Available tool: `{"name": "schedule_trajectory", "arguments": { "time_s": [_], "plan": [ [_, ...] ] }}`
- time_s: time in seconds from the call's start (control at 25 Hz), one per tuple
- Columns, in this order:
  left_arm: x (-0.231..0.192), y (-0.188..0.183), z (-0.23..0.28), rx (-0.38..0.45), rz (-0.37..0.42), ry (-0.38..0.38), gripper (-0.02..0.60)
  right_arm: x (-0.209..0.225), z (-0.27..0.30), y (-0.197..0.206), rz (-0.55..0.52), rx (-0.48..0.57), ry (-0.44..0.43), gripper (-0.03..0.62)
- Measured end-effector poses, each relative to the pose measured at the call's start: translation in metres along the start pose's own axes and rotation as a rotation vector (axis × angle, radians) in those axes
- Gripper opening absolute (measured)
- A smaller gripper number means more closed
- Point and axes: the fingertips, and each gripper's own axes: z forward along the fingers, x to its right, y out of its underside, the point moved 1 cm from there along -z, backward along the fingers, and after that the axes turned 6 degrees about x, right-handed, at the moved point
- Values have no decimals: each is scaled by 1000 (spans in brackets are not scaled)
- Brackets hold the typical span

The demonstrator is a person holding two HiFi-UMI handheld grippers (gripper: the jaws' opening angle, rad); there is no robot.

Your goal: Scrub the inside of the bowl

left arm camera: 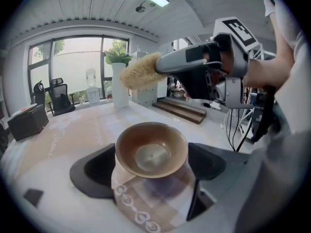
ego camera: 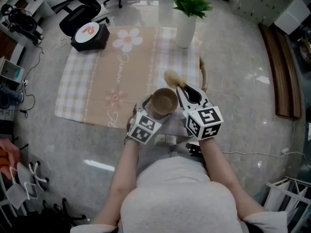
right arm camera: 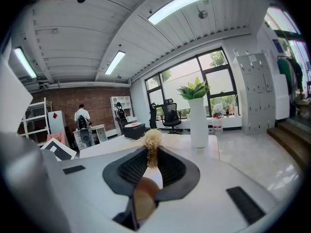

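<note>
A brown bowl (ego camera: 164,101) sits between the jaws of my left gripper (ego camera: 158,108), which is shut on the bowl's sides. In the left gripper view the bowl (left arm camera: 151,149) faces up, its inside bare and shiny. My right gripper (ego camera: 187,92) is shut on a wooden-handled brush (ego camera: 172,77) with a pale bristle head. That brush (left arm camera: 141,72) hangs above and just behind the bowl's far rim, apart from it. In the right gripper view the brush (right arm camera: 152,147) runs straight out between the jaws, with its round handle end nearest the camera.
A checked and floral tablecloth (ego camera: 97,81) covers the left of the marble table (ego camera: 238,106). A white vase with a green plant (ego camera: 186,25) stands at the back. A black box with a white lid (ego camera: 91,36) lies far left. A wooden step (ego camera: 282,76) runs along the right.
</note>
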Motion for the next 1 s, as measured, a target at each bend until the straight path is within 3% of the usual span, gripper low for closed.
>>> {"name": "schedule_trajectory", "arguments": {
  "time_s": [0.32, 0.76, 1.0],
  "plan": [
    [0, 0, 0, 3, 12, 14, 442, 0, 6, -3, -17, -17, 1, 61],
    [-1, -1, 0, -7, 13, 12, 442, -20, 16, 25, -44, -203, -140, 60],
    [0, 0, 0, -15, 11, 14, 442, -35, 23, 43, -111, -322, -232, 60]
  ]
}}
